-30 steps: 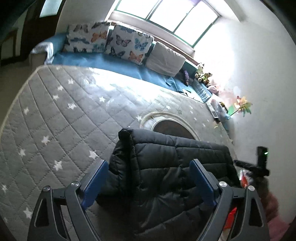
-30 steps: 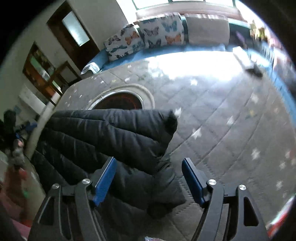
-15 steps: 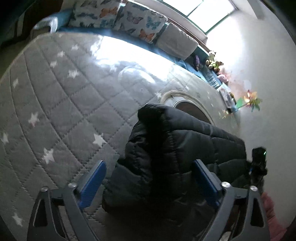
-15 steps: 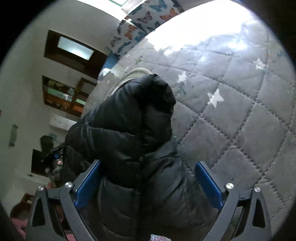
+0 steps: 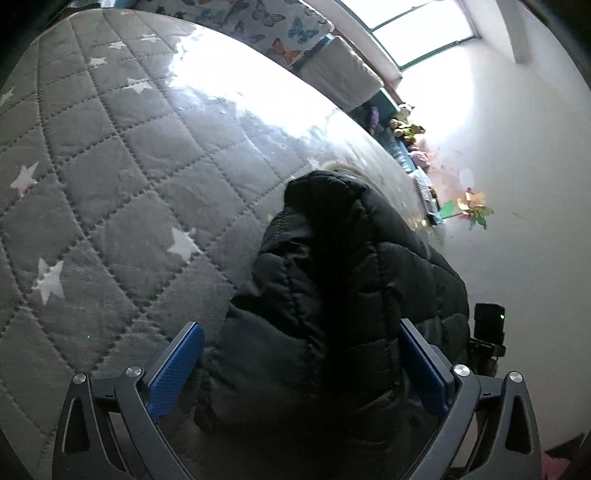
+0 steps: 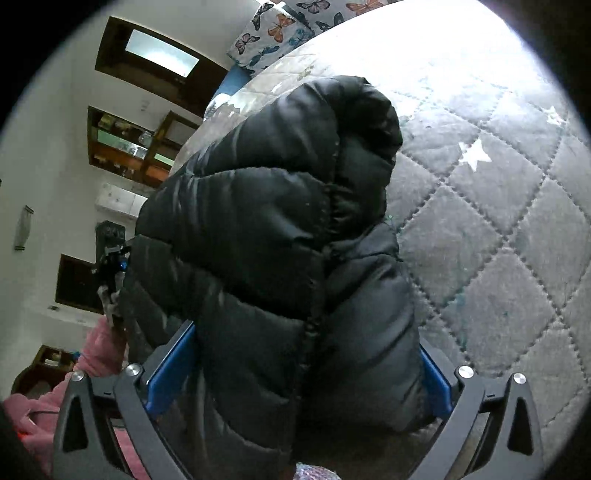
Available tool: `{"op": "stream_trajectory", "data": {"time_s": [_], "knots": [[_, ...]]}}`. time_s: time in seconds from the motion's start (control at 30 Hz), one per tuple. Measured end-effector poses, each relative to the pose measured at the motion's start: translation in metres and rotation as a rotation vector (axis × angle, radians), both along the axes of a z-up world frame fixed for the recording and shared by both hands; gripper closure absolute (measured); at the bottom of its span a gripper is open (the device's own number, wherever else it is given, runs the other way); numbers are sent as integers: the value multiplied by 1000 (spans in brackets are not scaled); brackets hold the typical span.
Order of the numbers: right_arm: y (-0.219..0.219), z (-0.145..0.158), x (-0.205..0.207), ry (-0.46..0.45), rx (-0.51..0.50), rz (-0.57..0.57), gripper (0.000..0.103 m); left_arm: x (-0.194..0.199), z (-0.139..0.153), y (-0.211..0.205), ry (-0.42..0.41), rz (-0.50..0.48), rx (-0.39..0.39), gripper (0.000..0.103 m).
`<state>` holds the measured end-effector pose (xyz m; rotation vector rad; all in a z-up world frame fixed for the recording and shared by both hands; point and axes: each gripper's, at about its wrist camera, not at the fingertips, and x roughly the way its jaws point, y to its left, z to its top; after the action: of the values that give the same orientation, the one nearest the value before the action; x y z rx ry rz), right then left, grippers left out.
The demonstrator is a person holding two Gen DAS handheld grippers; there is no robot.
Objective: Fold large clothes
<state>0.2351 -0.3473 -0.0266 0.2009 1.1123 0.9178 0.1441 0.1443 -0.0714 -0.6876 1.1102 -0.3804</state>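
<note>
A black quilted puffer jacket (image 5: 332, 288) lies folded in a thick bundle on the grey star-patterned quilt (image 5: 110, 166). My left gripper (image 5: 301, 365) is open, its blue pads on either side of the jacket's left end. My right gripper (image 6: 299, 365) is open too, its wide jaws around the jacket's right end (image 6: 280, 221), with the fabric bulging between the pads. In the right wrist view the left gripper (image 6: 110, 266) shows at the jacket's far end. In the left wrist view the right gripper (image 5: 487, 332) shows past the jacket.
Butterfly-print cushions (image 5: 273, 26) and a grey cushion (image 5: 343, 77) line the far side under a bright window. Soft toys (image 5: 406, 125) and a paper pinwheel (image 5: 472, 212) sit by the white wall. A pink sleeve (image 6: 99, 354) and dark shelves (image 6: 125, 147) show on the right wrist view's left.
Both grippers have moved in closer and tilted; the jacket's ends now fill the space between their open jaws. The jacket bundle looks more bunched up and raised than a second ago.
</note>
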Motion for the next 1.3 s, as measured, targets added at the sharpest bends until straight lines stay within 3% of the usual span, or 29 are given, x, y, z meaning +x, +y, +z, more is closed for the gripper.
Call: {"op": "stream_trajectory", "data": {"time_s": [0.07,0.17,0.27,0.4,0.5,0.53,0.67,0.73,0.8,1.03,1.2,1.3], "knots": [[-3,1,-2,-3,5,-10,0,0,-4,-5,19,-15,-35,6],[0,0,-4,27,21,-2,0,-4,2,-14,-1,-25,-9,18],[1,-2,0,24,29,-2,0,-1,0,-16,15,-31,-22,18],[3,-3,-1,-24,46,-14,0,8,-12,-23,38,-25,-70,8],[7,-2,-6,-62,19,-26,0,9,-6,-37,23,-25,-18,9],[6,-2,-6,-54,28,-31,5,7,-1,-45,12,-27,2,14],[-3,3,-11,-37,89,-68,29,-2,28,-63,-21,-15,79,41],[-10,13,-15,-48,122,-91,46,1,45,-72,-18,-7,107,48],[-14,27,-20,-70,162,-95,54,7,63,-80,-27,-10,122,52],[-20,100,-36,-243,188,-73,58,46,154,-127,-180,-61,192,55],[-37,147,-18,-358,186,-125,58,110,199,-156,-232,-80,186,55],[-43,165,1,-413,159,-153,58,162,212,-176,-230,-103,202,55]]}}
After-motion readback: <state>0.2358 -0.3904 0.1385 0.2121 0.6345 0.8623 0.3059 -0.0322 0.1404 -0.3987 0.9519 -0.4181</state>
